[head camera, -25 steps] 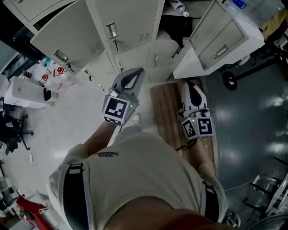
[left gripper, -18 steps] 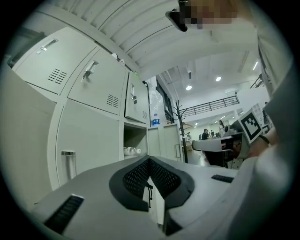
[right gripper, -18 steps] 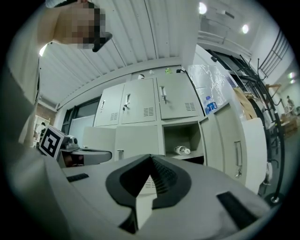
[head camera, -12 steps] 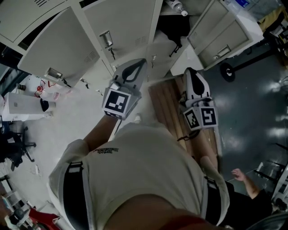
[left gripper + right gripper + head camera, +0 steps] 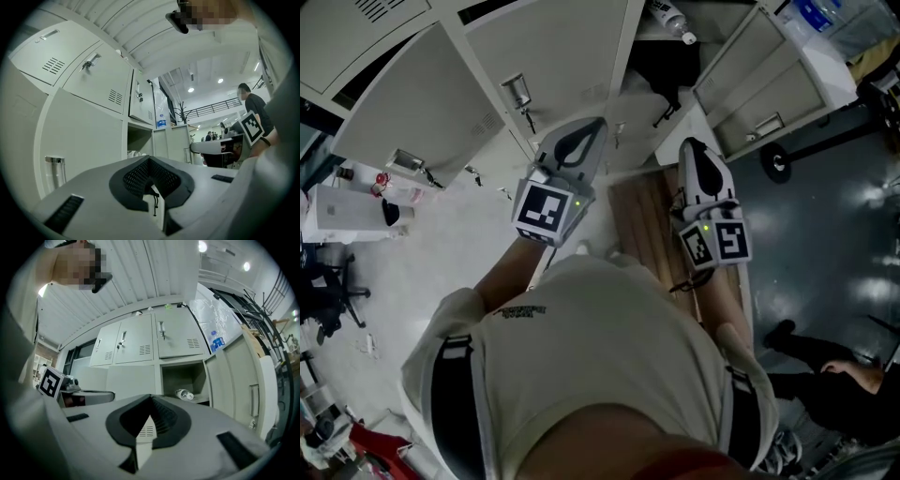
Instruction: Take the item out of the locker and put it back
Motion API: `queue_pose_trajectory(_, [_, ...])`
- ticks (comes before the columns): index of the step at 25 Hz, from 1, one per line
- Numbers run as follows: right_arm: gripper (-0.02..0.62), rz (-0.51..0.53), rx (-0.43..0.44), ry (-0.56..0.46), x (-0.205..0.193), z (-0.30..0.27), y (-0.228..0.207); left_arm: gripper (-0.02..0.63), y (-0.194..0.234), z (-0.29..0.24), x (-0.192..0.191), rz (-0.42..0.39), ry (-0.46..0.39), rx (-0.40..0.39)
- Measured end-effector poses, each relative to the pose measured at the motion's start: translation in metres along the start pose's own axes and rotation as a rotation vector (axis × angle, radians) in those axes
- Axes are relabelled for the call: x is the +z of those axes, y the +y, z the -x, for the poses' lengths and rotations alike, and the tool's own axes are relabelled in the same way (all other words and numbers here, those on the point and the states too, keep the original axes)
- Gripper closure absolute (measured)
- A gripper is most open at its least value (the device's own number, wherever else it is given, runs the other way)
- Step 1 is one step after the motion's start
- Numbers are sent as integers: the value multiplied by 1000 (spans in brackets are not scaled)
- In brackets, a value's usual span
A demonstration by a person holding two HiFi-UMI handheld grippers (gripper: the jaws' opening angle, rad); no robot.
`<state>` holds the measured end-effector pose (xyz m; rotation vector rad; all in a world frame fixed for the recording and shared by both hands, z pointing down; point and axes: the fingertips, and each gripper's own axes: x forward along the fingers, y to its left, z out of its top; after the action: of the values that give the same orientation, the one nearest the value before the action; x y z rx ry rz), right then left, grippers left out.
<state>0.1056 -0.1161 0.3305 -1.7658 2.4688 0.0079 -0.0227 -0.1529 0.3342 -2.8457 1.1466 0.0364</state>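
Both grippers have edged closer to the grey lockers (image 5: 562,56), and a person in dark clothes (image 5: 839,389) has come in at lower right. The left gripper (image 5: 589,129) and right gripper (image 5: 695,148) each have their jaws pressed together with nothing between them. The clear water bottle (image 5: 668,16) lies on its side in the open compartment (image 5: 180,376), ahead of the right gripper. Its label is too small to read. The only clear print is the black-and-white square markers on the gripper cubes.

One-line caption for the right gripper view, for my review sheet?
Right gripper, jaws shut and empty, faces an open locker compartment where a plastic bottle lies on its side.
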Motion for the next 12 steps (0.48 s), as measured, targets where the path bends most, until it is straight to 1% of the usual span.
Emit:
queue_pose_trajectory(4, [594,0,30,12,-1,-6,-13,594,-5,-13,0,6,9,18])
queue_pose_trajectory(11, [594,9,51,11,-2,-13,-33,594,-9,-29,-6,17,20,55])
queue_pose_trajectory(12, [581,15,56,13,-1,-15,-36,593,-9,-31,-6,19,24,61])
